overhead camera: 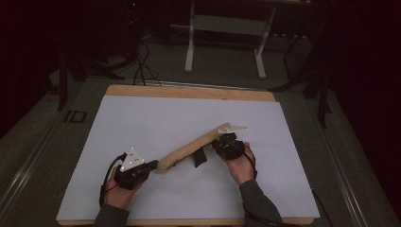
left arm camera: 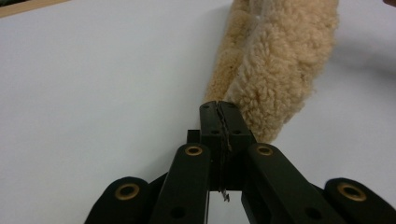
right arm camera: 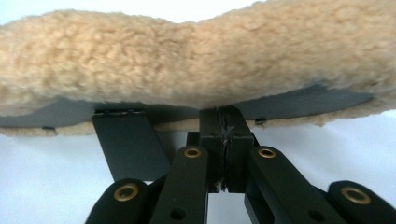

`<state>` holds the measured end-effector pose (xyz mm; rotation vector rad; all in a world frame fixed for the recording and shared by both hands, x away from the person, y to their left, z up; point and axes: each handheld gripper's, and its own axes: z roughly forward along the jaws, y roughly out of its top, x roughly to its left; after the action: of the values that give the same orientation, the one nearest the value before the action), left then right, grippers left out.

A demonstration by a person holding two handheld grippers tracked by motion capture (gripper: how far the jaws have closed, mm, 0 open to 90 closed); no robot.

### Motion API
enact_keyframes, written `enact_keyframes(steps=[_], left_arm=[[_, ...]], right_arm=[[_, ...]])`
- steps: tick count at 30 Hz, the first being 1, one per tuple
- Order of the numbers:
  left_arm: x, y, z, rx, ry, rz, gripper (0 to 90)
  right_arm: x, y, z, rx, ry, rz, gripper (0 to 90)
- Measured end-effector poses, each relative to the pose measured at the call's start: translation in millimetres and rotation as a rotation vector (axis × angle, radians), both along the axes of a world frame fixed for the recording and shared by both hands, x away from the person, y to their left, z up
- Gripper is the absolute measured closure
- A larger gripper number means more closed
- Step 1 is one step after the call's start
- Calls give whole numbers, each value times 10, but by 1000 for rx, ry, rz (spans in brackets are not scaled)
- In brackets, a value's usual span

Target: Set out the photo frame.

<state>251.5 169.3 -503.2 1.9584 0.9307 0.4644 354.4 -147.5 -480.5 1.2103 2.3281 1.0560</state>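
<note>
Held off the white table (overhead camera: 142, 118) between the hands, fleece pad (overhead camera: 194, 145) pinched at its near end by left gripper (overhead camera: 150, 165) and along its edge by right gripper (overhead camera: 222, 142), jaws pressed together; best kept taut and level.

high view dim, dark surroundings | gripper views bright, evenly lit | soft shadows
</note>
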Motion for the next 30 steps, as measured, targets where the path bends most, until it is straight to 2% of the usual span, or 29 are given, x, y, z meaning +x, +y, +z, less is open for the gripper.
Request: enact_keyframes(steps=[22, 30], left_arm=[[-70, -148, -11, 17, -10, -44, 900], [-95, -247, -20, 33, -15, -77, 900]], right_arm=[[-32, 128, 16, 6, 1, 34, 887], [-55, 179, 30, 4, -5, 52, 889]])
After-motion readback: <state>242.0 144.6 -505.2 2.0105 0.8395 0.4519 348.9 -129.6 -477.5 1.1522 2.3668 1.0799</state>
